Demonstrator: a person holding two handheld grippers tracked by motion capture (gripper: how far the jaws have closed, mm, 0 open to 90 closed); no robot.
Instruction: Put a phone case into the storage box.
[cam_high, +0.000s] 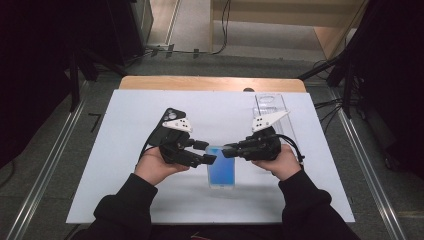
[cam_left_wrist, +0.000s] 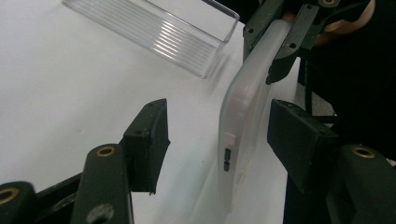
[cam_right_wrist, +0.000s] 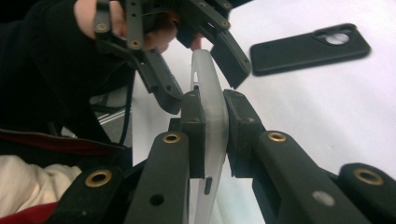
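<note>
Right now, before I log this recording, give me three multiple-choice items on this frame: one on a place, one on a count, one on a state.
1. Where does the black phone case lie?
A. On the white table sheet, beyond the left hand-held gripper
B. Inside the clear plastic tray
C. On the floor

2. How many phone cases are there?
A. One
B. Two
C. Four

3. How does the right hand-held gripper stand?
A. Open, apart from everything
B. Shut on the black case
C. Shut on the frosted translucent phone case

Answers: 1 A, the high view shows it flat on the sheet; 2 B, one black, one frosted; 3 C, the right gripper view shows both jaws pressed against the frosted case's faces.
</note>
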